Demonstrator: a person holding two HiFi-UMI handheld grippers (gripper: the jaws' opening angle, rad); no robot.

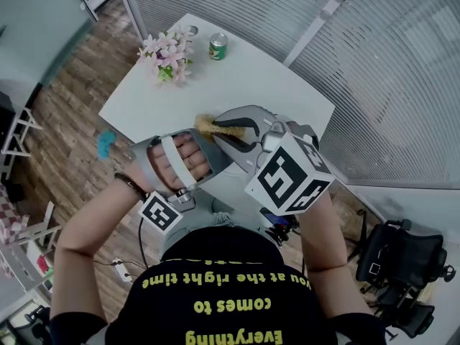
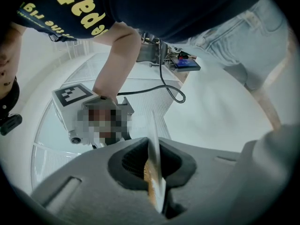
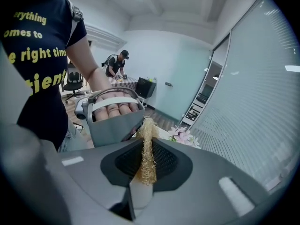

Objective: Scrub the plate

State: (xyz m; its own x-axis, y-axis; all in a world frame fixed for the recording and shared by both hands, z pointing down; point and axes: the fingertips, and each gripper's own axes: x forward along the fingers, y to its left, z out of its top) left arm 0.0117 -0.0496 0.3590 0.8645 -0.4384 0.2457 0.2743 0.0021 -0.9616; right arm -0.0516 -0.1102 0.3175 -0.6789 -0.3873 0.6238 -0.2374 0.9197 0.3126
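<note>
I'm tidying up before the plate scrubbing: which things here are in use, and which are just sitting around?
In use: plate in the left gripper; scrubber in the right gripper.
Lying about: flowers and can on the table.

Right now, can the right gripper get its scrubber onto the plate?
Probably yes. The right gripper is shut on the scrubber, the left gripper is shut on the plate, and the scrubber's tip is close beside the left gripper with nothing seen between them.
</note>
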